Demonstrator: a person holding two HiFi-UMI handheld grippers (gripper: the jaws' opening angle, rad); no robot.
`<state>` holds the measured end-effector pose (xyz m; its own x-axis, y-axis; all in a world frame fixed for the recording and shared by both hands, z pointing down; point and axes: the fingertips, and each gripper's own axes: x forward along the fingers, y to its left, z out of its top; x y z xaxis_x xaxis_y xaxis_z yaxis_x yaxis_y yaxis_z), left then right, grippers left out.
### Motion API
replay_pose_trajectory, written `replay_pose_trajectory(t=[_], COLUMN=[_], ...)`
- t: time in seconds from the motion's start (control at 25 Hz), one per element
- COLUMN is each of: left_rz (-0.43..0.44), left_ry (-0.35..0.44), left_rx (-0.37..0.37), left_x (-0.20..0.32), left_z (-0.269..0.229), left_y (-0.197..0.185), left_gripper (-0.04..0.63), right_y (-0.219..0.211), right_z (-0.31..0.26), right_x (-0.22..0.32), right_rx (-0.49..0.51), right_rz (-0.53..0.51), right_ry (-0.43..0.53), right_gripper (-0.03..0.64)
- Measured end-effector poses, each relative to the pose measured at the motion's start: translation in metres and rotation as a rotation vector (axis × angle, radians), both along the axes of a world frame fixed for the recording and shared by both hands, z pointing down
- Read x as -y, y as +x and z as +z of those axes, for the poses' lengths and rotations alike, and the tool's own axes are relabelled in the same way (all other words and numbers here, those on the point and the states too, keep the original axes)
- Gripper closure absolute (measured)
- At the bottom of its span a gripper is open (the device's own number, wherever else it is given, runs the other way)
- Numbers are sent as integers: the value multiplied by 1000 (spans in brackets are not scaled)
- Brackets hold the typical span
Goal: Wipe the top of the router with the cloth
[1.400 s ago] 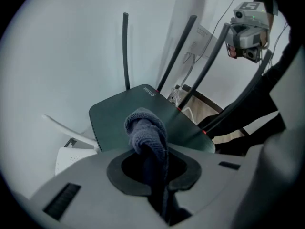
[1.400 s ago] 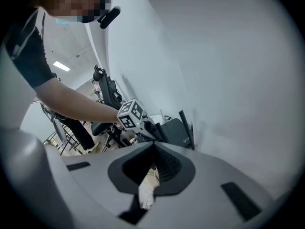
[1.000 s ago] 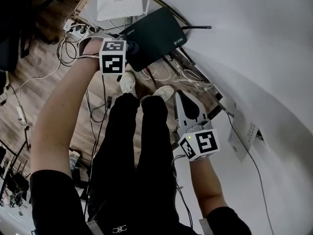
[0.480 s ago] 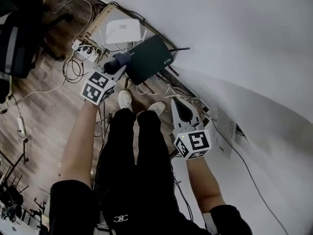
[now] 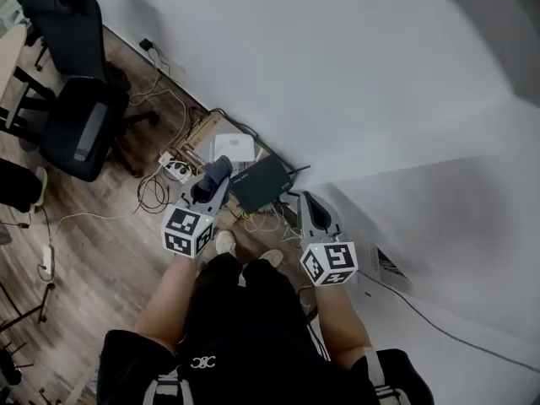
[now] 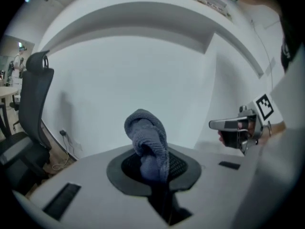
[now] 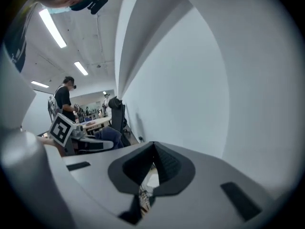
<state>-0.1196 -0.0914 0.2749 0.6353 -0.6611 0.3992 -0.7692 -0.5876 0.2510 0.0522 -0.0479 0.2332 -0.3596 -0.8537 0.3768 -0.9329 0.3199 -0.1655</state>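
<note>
Within the last second the person had drawn back and up from the router [image 5: 263,184]. A second earlier the left gripper [image 5: 211,187] had the cloth [image 5: 214,172] right at the router's near edge. Now the whole floor scene sat small and far below in the head view, and the cloth was lifted clear of the black top. The router itself had not moved. It lay on the wooden floor [image 5: 101,226] at the foot of the wall [image 5: 380,74], among loose cables, just beside a white box [image 5: 234,148] and near a power strip [image 5: 175,167].

Judged from that, the wiping pass looked either finished or broken off, since nothing touched the router's top. Whether the top had come clean could not be read at this size.

The left gripper's fingers [image 6: 187,162] were pinched on the cloth. In the left gripper view the grey-blue knit was bunched between them and stood up past the tips as a rounded wad, with only bare wall behind it.

The right gripper [image 5: 310,207] hung beside the left one, apart from the router and touching nothing. Its fingers [image 7: 167,162] were pressed together at the tips and held nothing — only a thin slit lower down stayed open, and a bit of floor showed through it.
</note>
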Motion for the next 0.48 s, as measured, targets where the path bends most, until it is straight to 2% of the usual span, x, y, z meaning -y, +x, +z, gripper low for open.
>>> replay_pose_trajectory(t=[0.2,0.32,0.48], left_rz=[-77,-99,-149], left_ry=[202,317,421], left_rx=[-26,-28,-38], left_x=[-6,-11,-21], left_z=[-116,-177,-231], left_y=[2,7,14], left_gripper=[546,546,545], right_y=[-5,-9,-6], right_z=[-60,-87,-126], right_x=[-15,-8,3], right_rx=[51,46,50], right_rz=[92,99,87], right_ry=[132,188,266], right_gripper=[618,618,618])
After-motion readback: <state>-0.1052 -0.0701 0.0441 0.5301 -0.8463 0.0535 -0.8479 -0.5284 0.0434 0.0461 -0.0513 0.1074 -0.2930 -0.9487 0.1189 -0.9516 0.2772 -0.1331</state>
